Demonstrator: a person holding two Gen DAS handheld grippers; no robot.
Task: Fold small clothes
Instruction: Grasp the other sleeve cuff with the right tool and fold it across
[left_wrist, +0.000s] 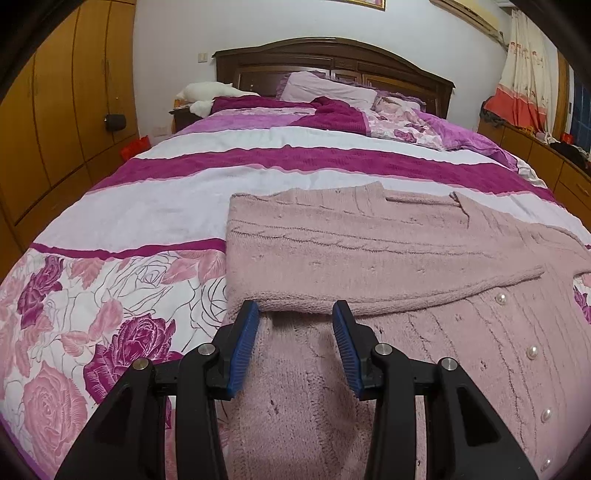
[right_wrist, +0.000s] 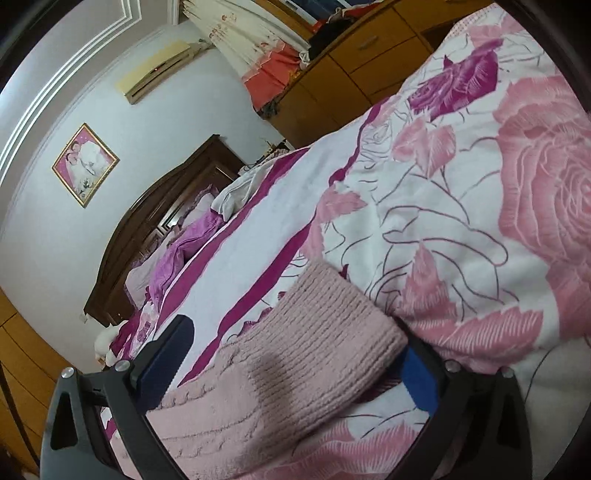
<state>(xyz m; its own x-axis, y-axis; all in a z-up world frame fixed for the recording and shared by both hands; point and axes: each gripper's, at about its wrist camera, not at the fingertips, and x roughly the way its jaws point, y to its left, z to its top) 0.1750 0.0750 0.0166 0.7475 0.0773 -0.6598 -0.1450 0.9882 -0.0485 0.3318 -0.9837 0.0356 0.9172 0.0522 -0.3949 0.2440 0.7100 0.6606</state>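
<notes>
A pink knitted cardigan (left_wrist: 388, 251) with pearl buttons (left_wrist: 532, 352) lies on the bed, one sleeve folded flat across its body. My left gripper (left_wrist: 295, 314) is open just above the cardigan's lower left part, its blue pads (left_wrist: 242, 350) apart and nothing between them. In the right wrist view, the other sleeve's ribbed cuff (right_wrist: 325, 332) lies between the wide-open fingers of my right gripper (right_wrist: 295, 339). The far pad (right_wrist: 419, 380) shows beside the cuff. Neither pad presses the knit.
The bed has a floral pink, white and magenta striped cover (left_wrist: 110, 295). Pillows (left_wrist: 325, 86) and a dark wooden headboard (left_wrist: 332, 55) are at the far end. Wooden wardrobes (left_wrist: 55, 122) stand left, low drawers (left_wrist: 546, 155) and a curtain right.
</notes>
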